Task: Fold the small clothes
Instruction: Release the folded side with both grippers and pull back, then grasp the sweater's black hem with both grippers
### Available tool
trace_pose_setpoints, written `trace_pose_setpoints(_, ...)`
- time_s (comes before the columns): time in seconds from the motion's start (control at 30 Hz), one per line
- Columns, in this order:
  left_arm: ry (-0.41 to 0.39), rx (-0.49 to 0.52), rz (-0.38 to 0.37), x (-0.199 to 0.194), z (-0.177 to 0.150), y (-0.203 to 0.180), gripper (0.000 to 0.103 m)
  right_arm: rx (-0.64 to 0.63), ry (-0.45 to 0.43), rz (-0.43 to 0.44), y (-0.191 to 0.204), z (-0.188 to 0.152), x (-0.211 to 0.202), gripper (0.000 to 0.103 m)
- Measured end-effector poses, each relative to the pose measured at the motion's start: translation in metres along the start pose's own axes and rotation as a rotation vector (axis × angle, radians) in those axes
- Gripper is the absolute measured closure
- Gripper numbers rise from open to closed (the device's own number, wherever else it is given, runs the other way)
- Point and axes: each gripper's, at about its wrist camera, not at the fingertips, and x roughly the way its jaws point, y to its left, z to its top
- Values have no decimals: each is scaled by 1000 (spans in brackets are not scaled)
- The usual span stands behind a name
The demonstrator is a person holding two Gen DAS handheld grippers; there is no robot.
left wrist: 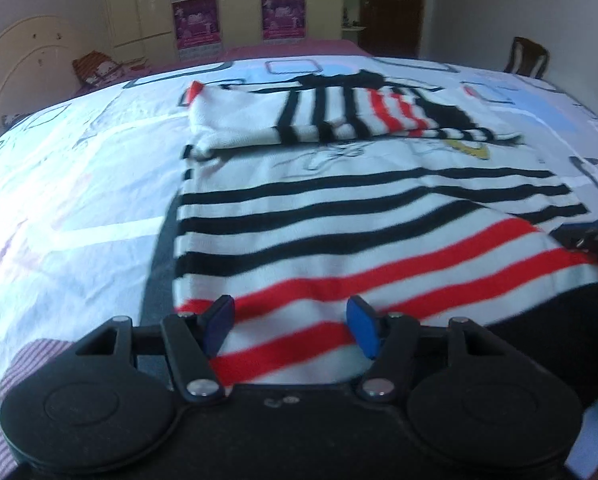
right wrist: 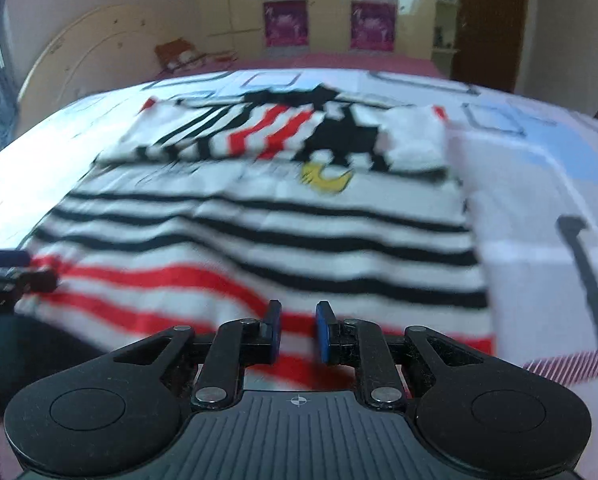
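Note:
A small white garment with black and red stripes point(left wrist: 359, 220) lies spread on the bed; it also shows in the right wrist view point(right wrist: 259, 232). Its sleeves are folded across the far part point(left wrist: 339, 116), near a yellow print point(right wrist: 327, 178). My left gripper point(left wrist: 291, 322) is open, its blue pads point(left wrist: 361, 328) on either side of the near red-striped hem at the left corner. My right gripper point(right wrist: 298, 326) is open with a narrower gap over the hem toward the right. Each gripper's tip shows at the edge of the other view point(left wrist: 595, 236) point(right wrist: 7, 276).
The bed carries a white sheet with grey and blue squares point(left wrist: 79, 184). A curved headboard point(left wrist: 15, 68) stands at the left, cupboards with pink posters point(left wrist: 197, 20) behind. A wooden chair point(left wrist: 527, 56) is at the far right. A striped cloth edge point(right wrist: 567, 364) lies near right.

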Motion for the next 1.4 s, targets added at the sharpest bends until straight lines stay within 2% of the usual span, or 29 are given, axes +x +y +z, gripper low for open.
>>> trace_pose_setpoints(0.07, 7, 23, -13, -2, -4, -7, 42, -33, 19, -24, 4, -8, 0, 85)
trace_pose_setpoints(0.13, 23, 47, 5, -2, -14, -8, 39, -57, 19, -44, 0, -17, -2, 85)
trace_pose_setpoints(0.27, 23, 27, 5, -10, -25, 7, 39, -55, 17, -124, -14, -31, -15, 85)
trace_pose_setpoints(0.47, 23, 21, 15, -27, -31, 8, 41, 21, -1, -118, -20, -37, -41, 85)
trace_pose_setpoints(0.53, 22, -17, 1, -33, -31, 10, 36, 66, -13, -105, -23, -38, -50, 82)
trace_pose_setpoints(0.57, 26, -41, -8, -36, -31, 12, 34, 80, -16, -109, -23, -40, -53, 64)
trace_pose_setpoints(0.6, 28, -59, -11, -38, -31, 13, 34, 87, -25, -117, -23, -41, -57, 40)
trace_pose_setpoints(0.63, 29, -72, -12, -39, -32, 14, 34, 84, -39, -127, -22, -43, -60, 37)
trace_pose_setpoints(0.77, 40, -98, -2, -41, -34, 17, 33, 91, -28, -131, -22, -50, -64, 37)
trace_pose_setpoints(1.1, 74, -153, 11, -48, -46, 23, 23, 189, 24, -128, -38, -69, -70, 37)
trace_pose_setpoints(1.4, 101, -223, -77, -52, -62, 25, 24, 192, 48, -98, -29, -82, -73, 37)
